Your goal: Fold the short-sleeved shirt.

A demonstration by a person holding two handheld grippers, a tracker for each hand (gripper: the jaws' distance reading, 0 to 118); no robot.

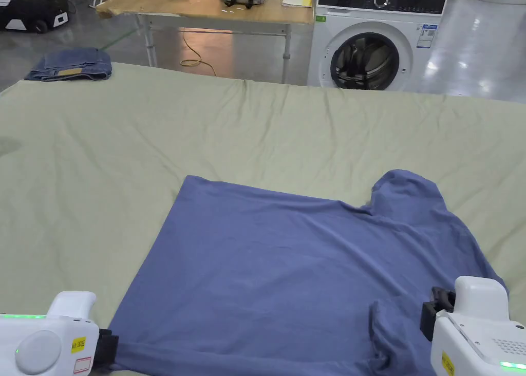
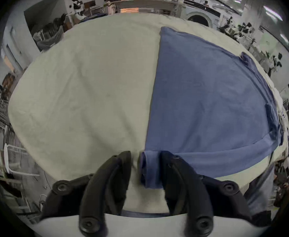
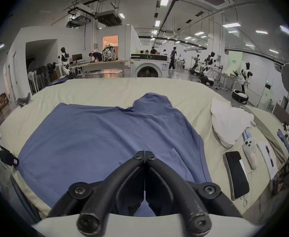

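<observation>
A blue short-sleeved shirt [image 1: 287,269] lies spread flat on the pale green sheet [image 1: 257,130], its hem to the left and its sleeves to the right. My left gripper [image 1: 108,349] sits at the shirt's near hem corner. In the left gripper view, the left gripper [image 2: 145,157] is open, and the rolled corner of the shirt [image 2: 208,104] lies between the jaws against the right one. My right gripper [image 1: 429,310] hovers over the near sleeve. In the right gripper view, the right gripper [image 3: 145,152] is shut above the shirt [image 3: 97,138], tips together with no cloth seen between them.
Folded jeans [image 1: 69,64] rest at the sheet's far left corner. Beyond the sheet stand a washing machine [image 1: 375,33] and a wooden table [image 1: 205,7]. A white cloth [image 3: 229,121] and a phone [image 3: 236,174] lie right of the shirt.
</observation>
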